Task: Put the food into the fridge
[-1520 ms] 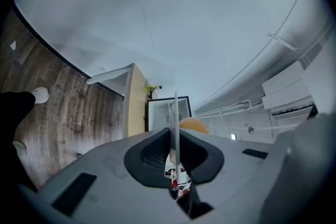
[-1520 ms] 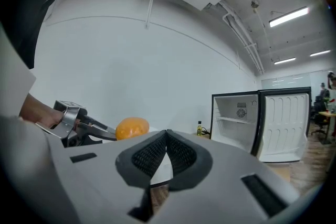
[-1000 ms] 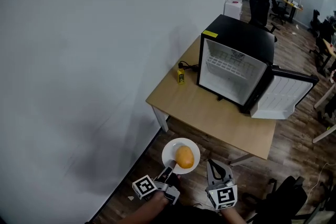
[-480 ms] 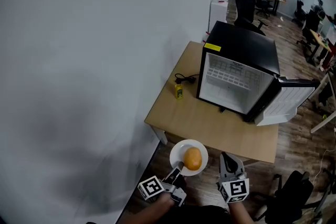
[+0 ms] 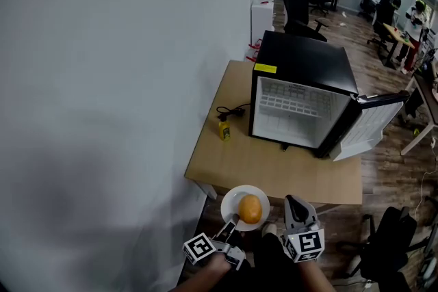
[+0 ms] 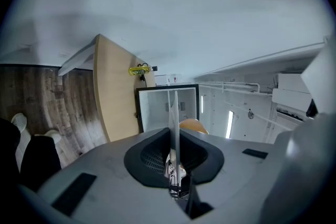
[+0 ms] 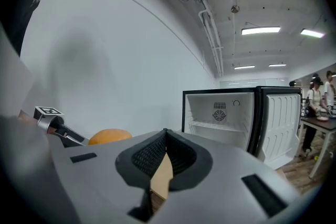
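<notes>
A white plate (image 5: 233, 200) carries an orange, rounded piece of food (image 5: 250, 208) just short of the table's near edge. My left gripper (image 5: 230, 224) is shut on the plate's near rim; in the left gripper view the plate (image 6: 175, 113) shows edge-on between the jaws, with the food (image 6: 192, 125) behind it. My right gripper (image 5: 293, 203) hovers to the plate's right, shut with nothing in it. The black mini fridge (image 5: 301, 78) stands on the wooden table (image 5: 274, 164) with its door (image 5: 369, 128) swung wide to the right and its white inside bare. The right gripper view shows the fridge (image 7: 220, 113) ahead and the food (image 7: 109, 136) at left.
A small yellow bottle (image 5: 223, 130) and a black cable (image 5: 233, 112) lie on the table left of the fridge. A white wall runs along the left. Office chairs and desks stand further back, and people (image 7: 315, 97) are at a table to the right.
The table and fridge have shifted left and drawn nearer in the head view. The plate with the food stays in the left gripper's grip, now at the table's near edge.
</notes>
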{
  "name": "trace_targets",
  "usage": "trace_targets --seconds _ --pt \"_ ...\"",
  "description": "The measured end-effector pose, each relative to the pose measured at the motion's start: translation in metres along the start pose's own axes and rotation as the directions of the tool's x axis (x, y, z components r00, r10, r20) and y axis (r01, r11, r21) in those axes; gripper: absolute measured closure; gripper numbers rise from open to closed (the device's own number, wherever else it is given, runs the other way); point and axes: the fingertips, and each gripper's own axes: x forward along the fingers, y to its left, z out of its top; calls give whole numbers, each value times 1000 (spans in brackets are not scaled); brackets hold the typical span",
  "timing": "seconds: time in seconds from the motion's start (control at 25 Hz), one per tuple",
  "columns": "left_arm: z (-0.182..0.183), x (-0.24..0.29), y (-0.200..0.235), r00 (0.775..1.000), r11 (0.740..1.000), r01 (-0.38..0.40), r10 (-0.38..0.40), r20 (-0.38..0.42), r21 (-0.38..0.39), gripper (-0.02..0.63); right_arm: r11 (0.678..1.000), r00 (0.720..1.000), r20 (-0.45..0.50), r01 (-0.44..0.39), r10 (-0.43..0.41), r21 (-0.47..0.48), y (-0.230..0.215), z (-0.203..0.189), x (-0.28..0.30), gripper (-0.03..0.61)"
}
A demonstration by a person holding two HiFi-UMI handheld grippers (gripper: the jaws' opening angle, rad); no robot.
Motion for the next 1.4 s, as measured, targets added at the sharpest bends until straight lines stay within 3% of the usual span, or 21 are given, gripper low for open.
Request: trace_targets --seconds 0.28,0.64,0.88,1.04,1.4 --pt "8 39 7 999 1000 -17 17 -38 3 588 1000 1000 -14 26 -26 -2 -24 -3 18 518" --pt "20 115 13 994 998 -40 44 -95 46 589 996 996 -3 86 -86 11 -85 5 58 518" --pt "23 182 25 985 995 -45 59 -165 86 589 996 998 12 62 -63 57 -115 0 97 518" --pt "19 232 37 981 998 -16 27 -191 59 589 998 998 -31 53 -52 36 -133 -4 121 518" --pt "14 309 55 981 1000 -4 9 -192 26 588 999 999 -24 36 -35 2 -170 -17 153 518"
